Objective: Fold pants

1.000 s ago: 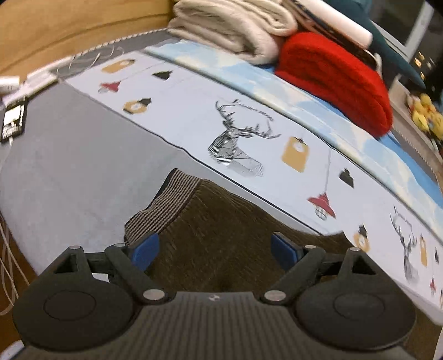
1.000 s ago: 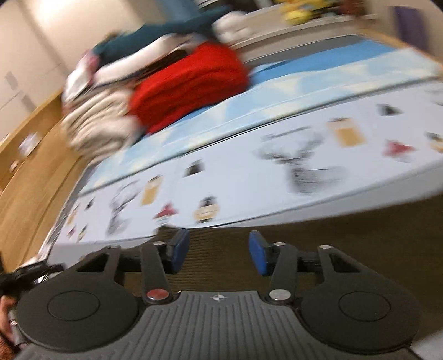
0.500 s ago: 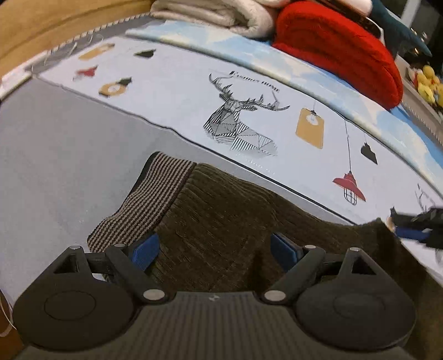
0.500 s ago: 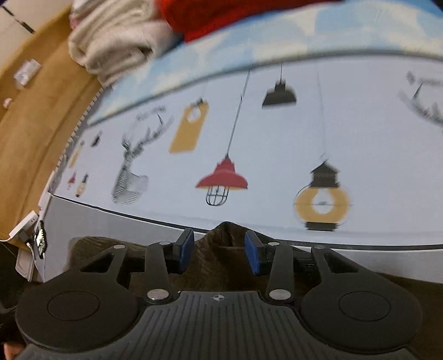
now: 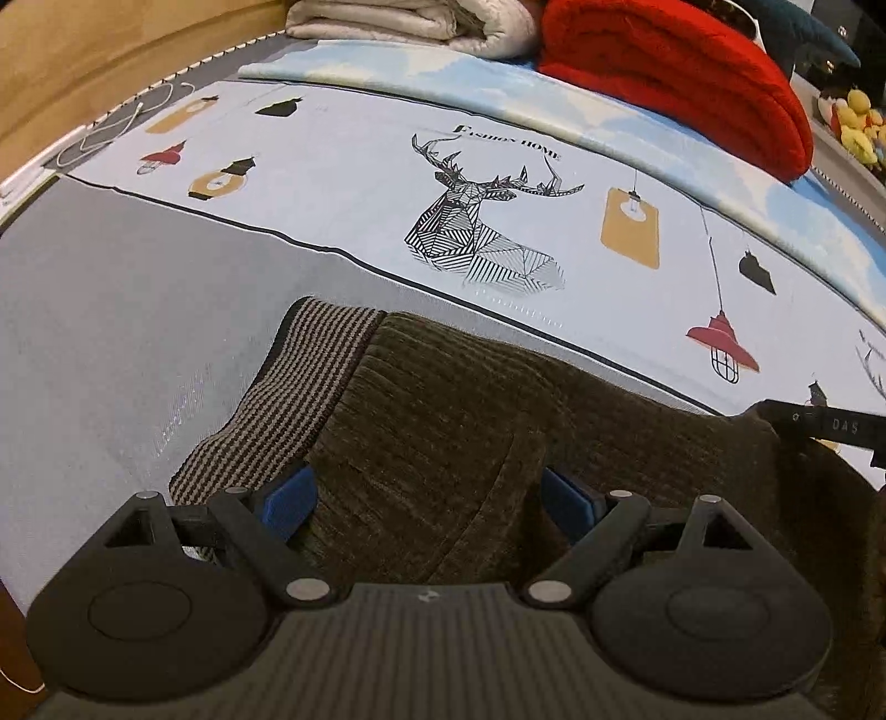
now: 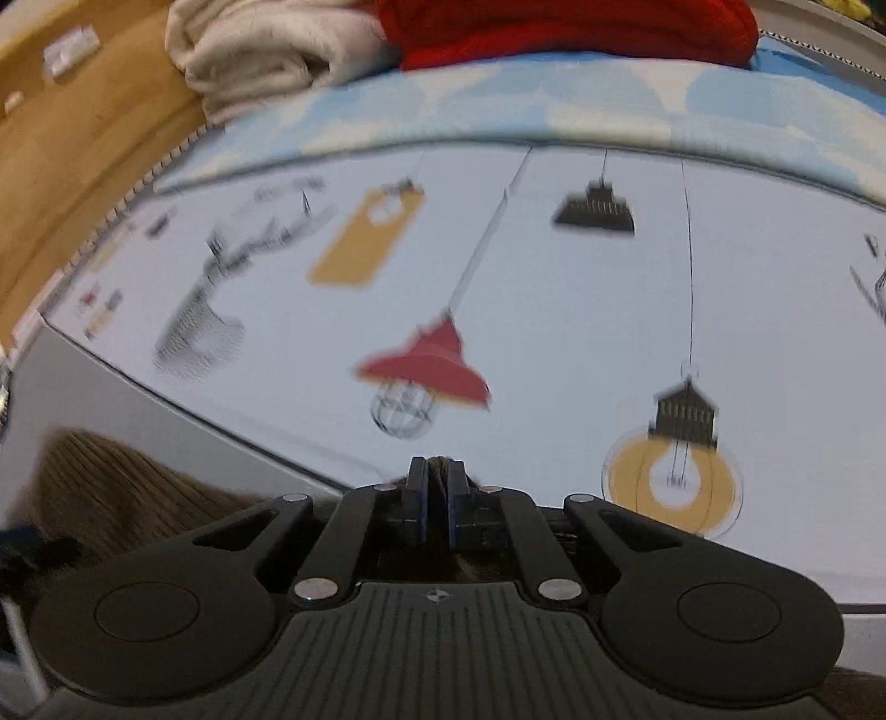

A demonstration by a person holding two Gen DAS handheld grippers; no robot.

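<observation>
Two blue-padded fingers of the right gripper (image 6: 437,498) are pinched nearly together on a fold of the dark brown corduroy pants (image 5: 454,443). Both fingers of the left gripper (image 5: 423,498) stand wide apart over the pants near their striped knit waistband (image 5: 293,399), gripping nothing. All of the garment lies on the grey bed sheet (image 5: 127,315), beside a deer-and-lamp printed bedspread (image 5: 360,166).

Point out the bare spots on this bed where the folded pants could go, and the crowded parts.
Free: the grey strip of the sheet left of the pants, and the printed band around the deer beyond them. Crowded: the far edge, with the beige blanket and red blanket. The right gripper pinches the pants; the left gripper is open over them.
</observation>
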